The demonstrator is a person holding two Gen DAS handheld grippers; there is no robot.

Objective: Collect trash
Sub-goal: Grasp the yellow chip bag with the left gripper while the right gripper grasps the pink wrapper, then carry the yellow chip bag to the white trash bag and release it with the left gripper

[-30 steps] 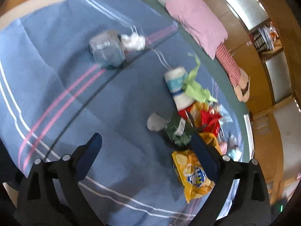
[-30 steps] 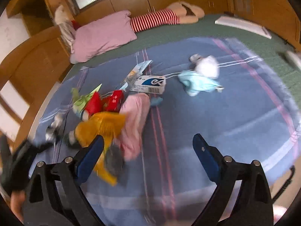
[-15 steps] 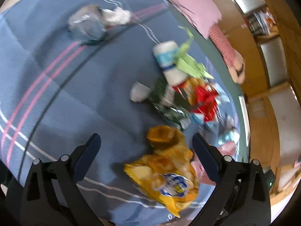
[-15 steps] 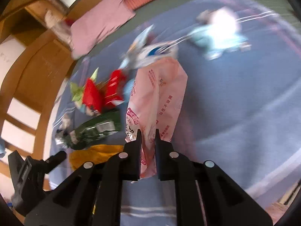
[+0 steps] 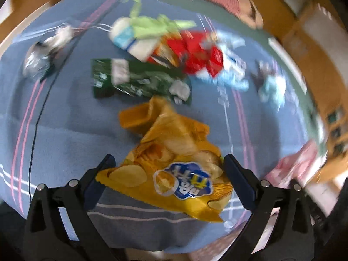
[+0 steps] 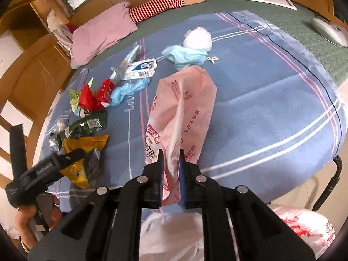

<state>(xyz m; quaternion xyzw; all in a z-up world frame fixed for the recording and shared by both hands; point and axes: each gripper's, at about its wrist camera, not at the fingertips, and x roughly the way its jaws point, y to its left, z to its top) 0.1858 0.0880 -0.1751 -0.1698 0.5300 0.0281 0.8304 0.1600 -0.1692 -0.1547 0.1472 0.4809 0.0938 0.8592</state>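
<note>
My right gripper (image 6: pixel 170 163) is shut on a pink plastic wrapper (image 6: pixel 184 111) and holds it over the near edge of the blue blanket (image 6: pixel 261 100). My left gripper (image 5: pixel 167 167) is open, its fingers on either side of a yellow chip bag (image 5: pixel 174 163) on the blanket (image 5: pixel 65 130). The left gripper also shows in the right wrist view (image 6: pixel 54 165), over the chip bag (image 6: pixel 84 143). A green wrapper (image 5: pixel 134 80), red wrappers (image 5: pixel 200 54), a white-and-blue packet (image 5: pixel 130 41) and a light-blue mask (image 6: pixel 184 54) lie further off.
A white plastic bag (image 6: pixel 174 235) hangs below the right gripper at the bed's near edge. A pink pillow (image 6: pixel 102 34) and a striped soft toy (image 6: pixel 165 2) lie at the far side. A white box (image 6: pixel 141 68) and a crumpled tissue (image 6: pixel 198 38) lie mid-blanket.
The right gripper closed on the pink wrapper and pulled it toward the near edge. The left gripper moved in over the yellow chip bag, still open.
</note>
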